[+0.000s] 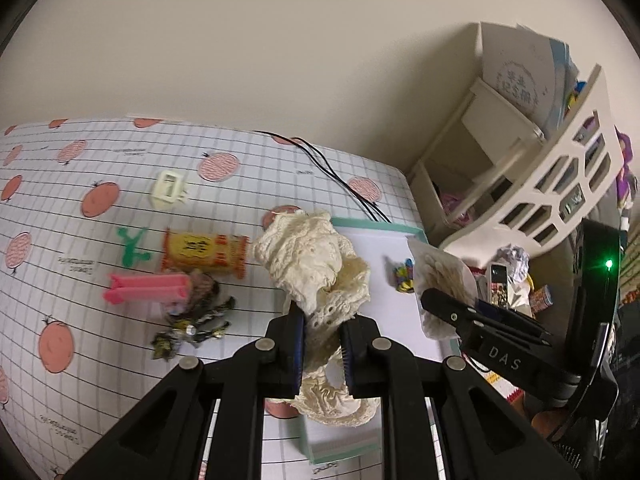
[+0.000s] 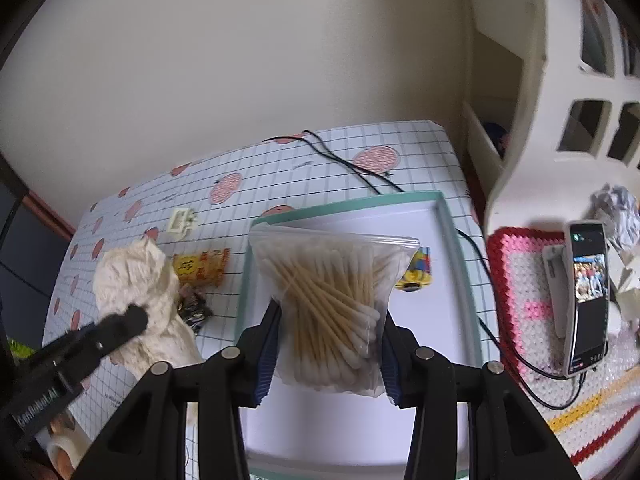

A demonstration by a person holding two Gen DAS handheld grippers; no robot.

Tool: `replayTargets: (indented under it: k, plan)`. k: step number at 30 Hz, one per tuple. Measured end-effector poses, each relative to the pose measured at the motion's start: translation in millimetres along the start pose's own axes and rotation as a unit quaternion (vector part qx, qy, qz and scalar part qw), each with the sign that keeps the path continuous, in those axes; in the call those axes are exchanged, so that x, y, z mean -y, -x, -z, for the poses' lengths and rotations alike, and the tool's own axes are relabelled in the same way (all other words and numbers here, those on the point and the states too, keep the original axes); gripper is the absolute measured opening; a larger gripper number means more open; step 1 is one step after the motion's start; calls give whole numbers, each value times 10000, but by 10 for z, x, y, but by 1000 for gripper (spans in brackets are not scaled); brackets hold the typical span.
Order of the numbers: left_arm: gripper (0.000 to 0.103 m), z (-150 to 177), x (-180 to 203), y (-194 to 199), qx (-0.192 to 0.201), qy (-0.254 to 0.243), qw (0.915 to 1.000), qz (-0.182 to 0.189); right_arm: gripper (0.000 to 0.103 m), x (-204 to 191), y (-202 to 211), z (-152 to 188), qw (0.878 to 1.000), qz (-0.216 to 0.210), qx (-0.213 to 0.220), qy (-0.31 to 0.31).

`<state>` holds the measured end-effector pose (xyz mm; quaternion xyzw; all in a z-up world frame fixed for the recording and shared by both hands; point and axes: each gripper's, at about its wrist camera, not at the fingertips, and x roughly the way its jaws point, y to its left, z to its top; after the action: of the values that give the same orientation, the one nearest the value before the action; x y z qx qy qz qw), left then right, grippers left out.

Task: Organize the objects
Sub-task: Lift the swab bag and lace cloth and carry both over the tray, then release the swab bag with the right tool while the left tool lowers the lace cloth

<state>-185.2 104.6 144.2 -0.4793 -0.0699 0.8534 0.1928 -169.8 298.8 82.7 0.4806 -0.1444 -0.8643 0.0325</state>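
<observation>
Looks like it's mid-tidy, both hands loaded. Left gripper (image 1: pixel 323 344) has its fingers pinching a cream lace cloth (image 1: pixel 316 264), held up off the counter (image 1: pixel 120 360). Right gripper (image 2: pixel 329 350) is clamped on a bag of cotton swabs (image 2: pixel 328 300), hanging over the tray (image 2: pixel 460 248). Neither is put away yet. Past the left fingers there's still a snack pack (image 1: pixel 204 255), pink clip (image 1: pixel 146 289), wrappers (image 1: pixel 192 330) and a white clip (image 1: pixel 170 189) lying loose.

The tray (image 2: pixel 452 236) lies on the table (image 2: pixel 360 152), a shelf unit (image 2: pixel 532 80) to its right. Left of the tray – a snack packet (image 2: pixel 202 266), a clip (image 1: pixel 146 288) beyond it
</observation>
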Motion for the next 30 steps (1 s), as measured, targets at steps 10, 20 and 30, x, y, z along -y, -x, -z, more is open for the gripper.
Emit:
replayTargets:
  k: [10, 20, 30]
  plan:
    - [16, 121, 254, -330, -311, -168, 9993, 119, 46, 214, -104, 25, 9997, 204, -78, -142]
    - [16, 284, 410, -675, -594, -315, 9977, 34, 46, 420, -316, 112, 9983, 420, -308, -261]
    - [16, 366, 355, -917, -715, -329, 9968, -105, 46, 584, -587, 218, 9954, 642, -623, -338]
